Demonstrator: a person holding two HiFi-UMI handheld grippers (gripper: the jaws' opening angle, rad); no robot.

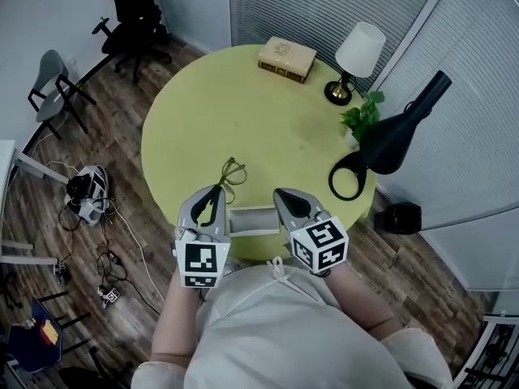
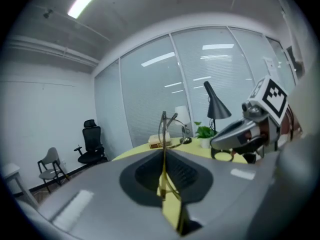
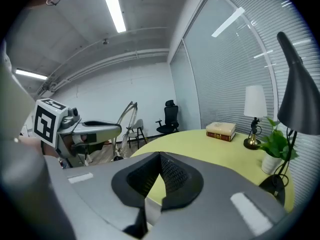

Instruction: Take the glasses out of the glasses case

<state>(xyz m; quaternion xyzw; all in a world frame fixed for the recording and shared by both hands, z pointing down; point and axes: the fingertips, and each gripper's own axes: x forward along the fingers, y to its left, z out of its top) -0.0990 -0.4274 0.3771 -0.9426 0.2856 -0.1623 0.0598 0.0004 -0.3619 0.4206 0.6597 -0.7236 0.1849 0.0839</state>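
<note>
Thin gold-rimmed glasses stick up from my left gripper, which is shut on one of their arms. In the left gripper view the glasses stand upright in the seam between the closed jaws. A white glasses case lies at the near edge of the round yellow-green table, between the two grippers and below the glasses. My right gripper is shut, its tip just beside the case's right end. The right gripper view shows the left gripper with the glasses raised.
At the table's far side lie a book and a small white lamp. A potted plant and a black desk lamp stand at the right edge. Chairs and cables are on the floor at left.
</note>
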